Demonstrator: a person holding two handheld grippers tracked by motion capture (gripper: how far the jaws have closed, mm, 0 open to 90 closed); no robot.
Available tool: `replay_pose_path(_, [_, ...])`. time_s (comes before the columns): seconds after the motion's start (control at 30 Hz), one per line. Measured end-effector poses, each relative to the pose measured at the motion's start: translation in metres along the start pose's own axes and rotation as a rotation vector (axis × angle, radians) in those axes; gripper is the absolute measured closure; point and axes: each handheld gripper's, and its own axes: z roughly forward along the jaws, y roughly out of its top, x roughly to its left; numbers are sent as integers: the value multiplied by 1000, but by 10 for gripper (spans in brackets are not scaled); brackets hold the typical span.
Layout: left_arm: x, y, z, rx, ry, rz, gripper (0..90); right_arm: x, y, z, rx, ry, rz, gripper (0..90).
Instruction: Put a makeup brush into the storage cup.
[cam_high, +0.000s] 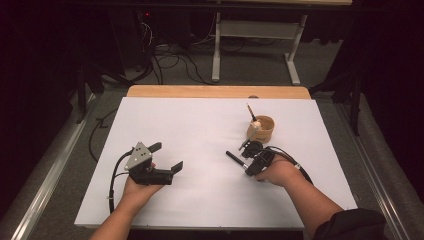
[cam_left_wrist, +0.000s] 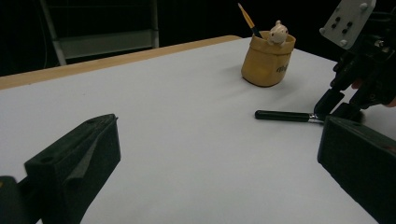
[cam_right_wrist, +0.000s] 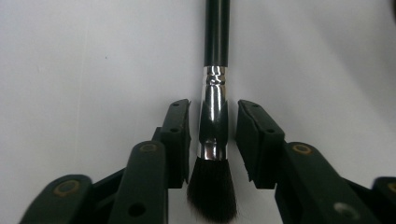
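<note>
A make-up brush (cam_right_wrist: 214, 116) with a black handle, a silver ferrule and dark bristles lies flat on the white table sheet (cam_high: 200, 130). My right gripper (cam_right_wrist: 214, 109) straddles the ferrule; a thin gap shows on each side, so the pads do not press on it. In the high view the brush (cam_high: 235, 159) lies right of centre with the right gripper (cam_high: 246, 166) at its bristle end. My left gripper (cam_high: 167, 156) rests at the left, its jaws wide open and empty. In the left gripper view the brush (cam_left_wrist: 285, 115) lies ahead to the right.
A tan cup (cam_high: 261, 127) stands just beyond the right gripper, holding another brush and a small pale bear figure (cam_left_wrist: 279, 32). The table's wooden far edge (cam_high: 215, 91) runs behind the sheet. A desk frame and cables stand on the floor beyond.
</note>
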Motion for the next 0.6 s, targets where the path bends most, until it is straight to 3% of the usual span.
replay_pose_path(0.33, [0,0,0,2,-1,0,0,0,0,1,11,2,-1,762])
replay_pose_path(0.6, [-1,0,1,3,-3,3,0,4,3,2,28,-11,-26,779])
